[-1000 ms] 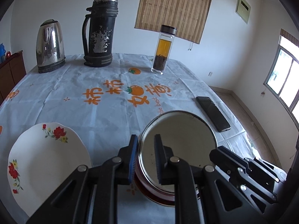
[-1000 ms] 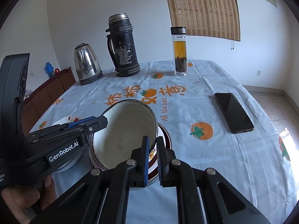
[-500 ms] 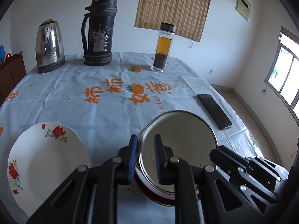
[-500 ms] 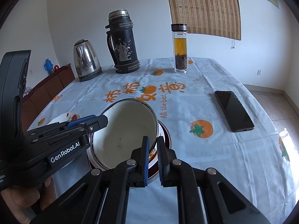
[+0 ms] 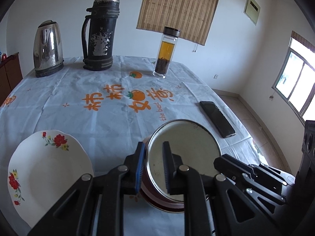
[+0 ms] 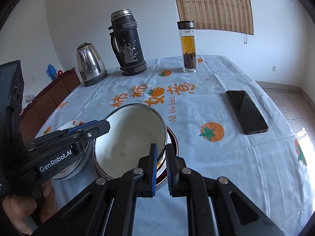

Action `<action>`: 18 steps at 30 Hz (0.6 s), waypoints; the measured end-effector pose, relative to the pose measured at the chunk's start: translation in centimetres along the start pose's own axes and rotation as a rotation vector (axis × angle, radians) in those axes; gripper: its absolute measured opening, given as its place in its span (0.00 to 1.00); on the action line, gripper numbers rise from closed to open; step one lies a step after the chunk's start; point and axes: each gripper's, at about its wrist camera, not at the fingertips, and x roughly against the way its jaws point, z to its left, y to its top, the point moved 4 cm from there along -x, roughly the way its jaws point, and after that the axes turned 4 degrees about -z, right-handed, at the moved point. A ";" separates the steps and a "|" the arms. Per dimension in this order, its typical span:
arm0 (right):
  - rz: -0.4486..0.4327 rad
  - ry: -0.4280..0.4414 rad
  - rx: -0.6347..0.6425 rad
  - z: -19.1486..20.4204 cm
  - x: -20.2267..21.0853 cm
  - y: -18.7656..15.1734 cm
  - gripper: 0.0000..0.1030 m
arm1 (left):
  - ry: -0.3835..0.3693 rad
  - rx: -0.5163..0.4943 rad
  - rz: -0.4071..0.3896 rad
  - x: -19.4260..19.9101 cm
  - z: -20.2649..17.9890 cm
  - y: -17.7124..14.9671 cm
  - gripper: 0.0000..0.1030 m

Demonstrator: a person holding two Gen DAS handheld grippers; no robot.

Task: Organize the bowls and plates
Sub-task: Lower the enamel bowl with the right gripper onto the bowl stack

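1. Bowl [image 5: 183, 157]: enamel-looking, white inside, dark rim, red outer wall; gripped from two sides at once. It sits tilted in or just above a red-rimmed plate [image 6: 173, 137] near the front edge of the table [image 5: 98, 118]; whether the two touch, cannot tell.
2. Left gripper [image 5: 152, 167]: jaws narrowed onto the bowl's near-left rim, one blue pad outside the wall, the other inside. Closed on the rim, not fully together.
3. Right gripper [image 6: 161, 169]: same pinch on the opposite rim, one finger inside, one outside, only the wall's thickness between them.
4. Handling, judged: stiff thin metal shell, probably light, glazed and slippery. Enamel chips on a knock, so set-down should be gentle. The rim is the sensible place to take hold; a one-sided pinch lets it swing, so two opposed grips suit it.
5. Risk, judged: the tilt may let the bowl slide in the pads; level it before release.
6. Outward, left: white flowered plate [image 5: 49, 167] flat on the cloth, just beside the left gripper, untouched.
7. Right view also shows another dish [image 6: 69, 169] under the left gripper body; details hidden.
8. Further: phone [image 6: 246, 111] to the right; kettle [image 5: 48, 48], flask [image 5: 100, 33] and tea bottle [image 5: 166, 53] along the far edge, well apart.
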 end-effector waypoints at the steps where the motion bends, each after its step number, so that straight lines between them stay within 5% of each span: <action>1: 0.006 -0.003 0.002 0.0 -0.1 0.0 0.11 | 0.002 0.000 0.005 -0.1 0.0 -0.1 0.14; 18: 0.053 0.014 -0.013 -0.4 -1.3 -0.7 0.11 | 0.019 0.005 0.052 -1.5 0.4 -0.7 0.16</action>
